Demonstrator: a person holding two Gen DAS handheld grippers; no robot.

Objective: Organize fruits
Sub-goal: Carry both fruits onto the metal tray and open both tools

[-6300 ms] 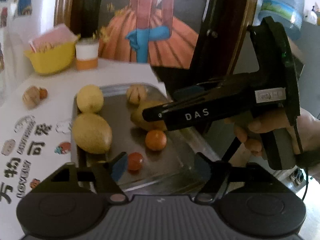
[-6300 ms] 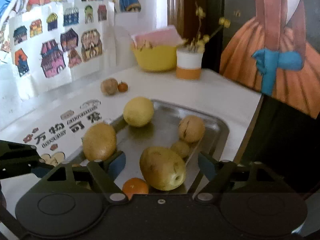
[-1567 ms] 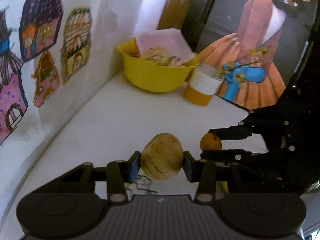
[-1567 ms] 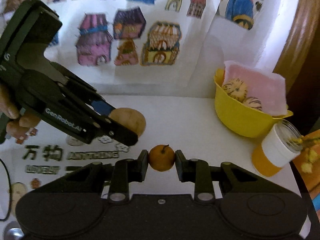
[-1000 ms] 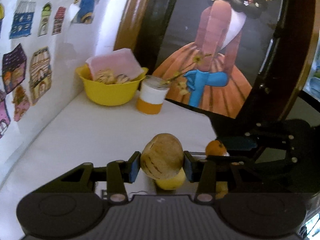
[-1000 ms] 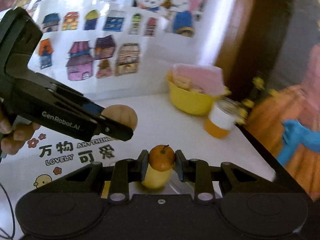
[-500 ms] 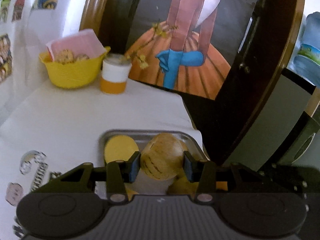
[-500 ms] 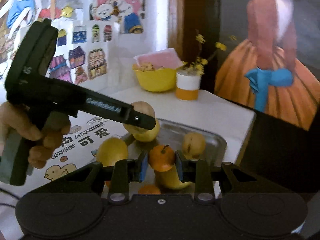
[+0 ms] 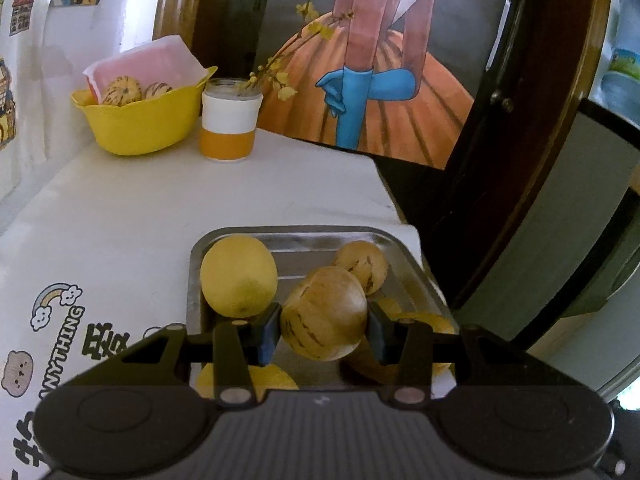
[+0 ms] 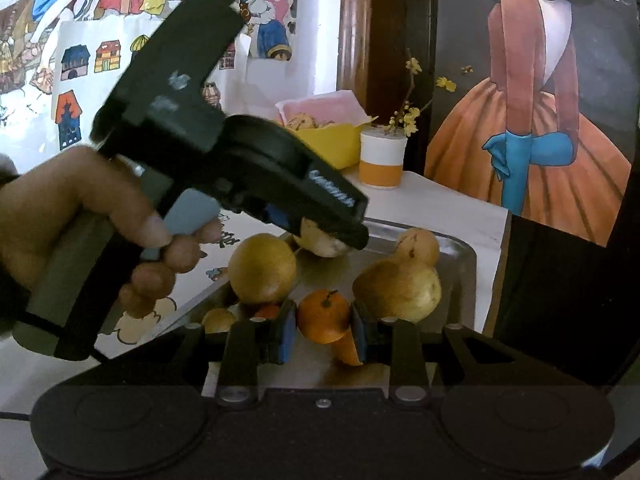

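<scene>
Striped melon, centre of the left wrist view, clamped between the left gripper fingers above the metal tray. Small orange, lower centre of the right wrist view, pinched by the right gripper over the same tray.

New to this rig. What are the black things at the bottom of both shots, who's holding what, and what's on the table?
No robot here: a person holds a pair of hand-held tongs in each hand, with a camera on each looking along its fingers. The left tongs are shut on a striped tan melon. The right tongs are shut on a small orange; that view also shows the person's hand gripping the left tool. Both hang over a metal tray of yellow and tan fruit on a white table. Behind stand a yellow bowl and a cup.
</scene>
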